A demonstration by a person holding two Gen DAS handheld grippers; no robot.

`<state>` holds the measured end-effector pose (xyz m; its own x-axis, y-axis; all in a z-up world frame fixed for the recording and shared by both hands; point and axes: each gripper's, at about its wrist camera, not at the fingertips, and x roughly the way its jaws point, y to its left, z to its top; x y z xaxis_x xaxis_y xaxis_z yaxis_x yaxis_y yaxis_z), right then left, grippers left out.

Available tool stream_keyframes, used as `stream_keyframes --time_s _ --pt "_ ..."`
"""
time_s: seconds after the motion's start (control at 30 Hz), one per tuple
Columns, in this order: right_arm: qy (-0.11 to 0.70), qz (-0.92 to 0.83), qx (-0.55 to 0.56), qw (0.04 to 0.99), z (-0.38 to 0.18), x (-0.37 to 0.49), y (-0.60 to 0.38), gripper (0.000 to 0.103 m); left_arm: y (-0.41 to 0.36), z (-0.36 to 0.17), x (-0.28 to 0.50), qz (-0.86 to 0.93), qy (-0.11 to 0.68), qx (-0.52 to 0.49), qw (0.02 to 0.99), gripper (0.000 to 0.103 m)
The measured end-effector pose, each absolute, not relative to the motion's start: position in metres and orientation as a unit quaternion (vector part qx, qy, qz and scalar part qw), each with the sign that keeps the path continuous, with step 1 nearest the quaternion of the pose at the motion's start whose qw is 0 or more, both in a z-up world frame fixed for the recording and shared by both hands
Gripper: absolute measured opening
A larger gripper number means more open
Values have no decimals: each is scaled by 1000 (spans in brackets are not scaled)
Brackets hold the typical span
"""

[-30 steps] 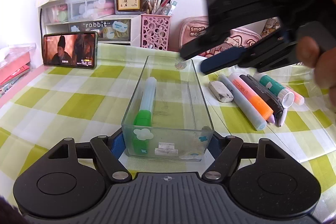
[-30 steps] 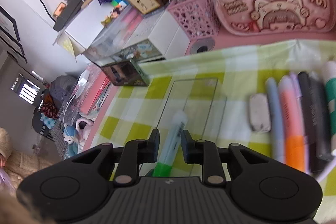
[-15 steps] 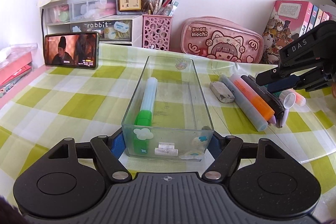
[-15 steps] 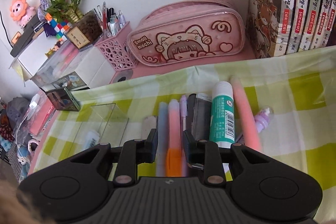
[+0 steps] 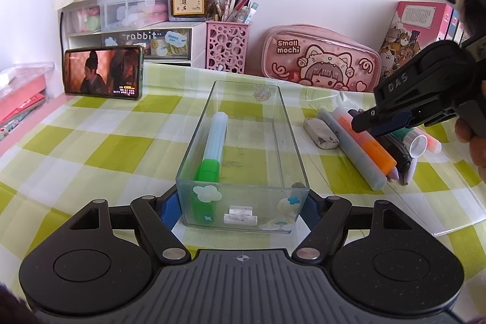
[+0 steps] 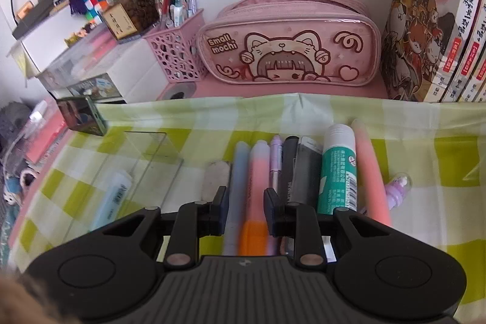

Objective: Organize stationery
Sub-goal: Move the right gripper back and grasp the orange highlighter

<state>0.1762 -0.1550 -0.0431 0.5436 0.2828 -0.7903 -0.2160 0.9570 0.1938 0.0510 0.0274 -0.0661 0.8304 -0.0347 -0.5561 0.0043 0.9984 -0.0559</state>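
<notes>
My left gripper [image 5: 241, 207] is shut on the near end of a clear plastic box [image 5: 288, 141] that stands on the checked tablecloth. A green-capped highlighter [image 5: 212, 151] lies inside the box. To the right of the box lie an eraser [image 5: 320, 132], a grey-blue marker [image 5: 355, 154], an orange highlighter [image 5: 369, 146], a black marker [image 6: 299, 169], a glue stick [image 6: 337, 169] and a pink highlighter [image 6: 369, 169]. My right gripper [image 6: 246, 202] is open and hovers just above the grey-blue marker [image 6: 238, 175] and orange highlighter [image 6: 256, 172], one finger on each side of the pair.
A pink pencil case [image 5: 322, 63], a pink pen holder [image 5: 227, 47], a phone [image 5: 103, 70] and storage drawers [image 5: 133, 29] stand along the back. Books [image 6: 440, 29] stand at the back right. A small purple item [image 6: 398, 187] lies right of the pens.
My right gripper has moved from above the box to the right and down over the row of pens. The left gripper and the box have stayed still.
</notes>
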Motion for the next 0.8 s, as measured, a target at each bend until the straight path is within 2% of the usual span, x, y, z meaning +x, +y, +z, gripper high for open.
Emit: stream_keyframes --time_s 0.13,0.23,0.8 --pt "459 138 21 877 -48 181 -153 19 27 -66 51 -10 291 -27 956 74" --pt "457 142 21 878 -46 179 -152 12 27 -66 51 -10 291 -26 956 74" --pt "452 154 42 878 -41 171 -150 11 27 -66 51 -10 291 -27 956 74"
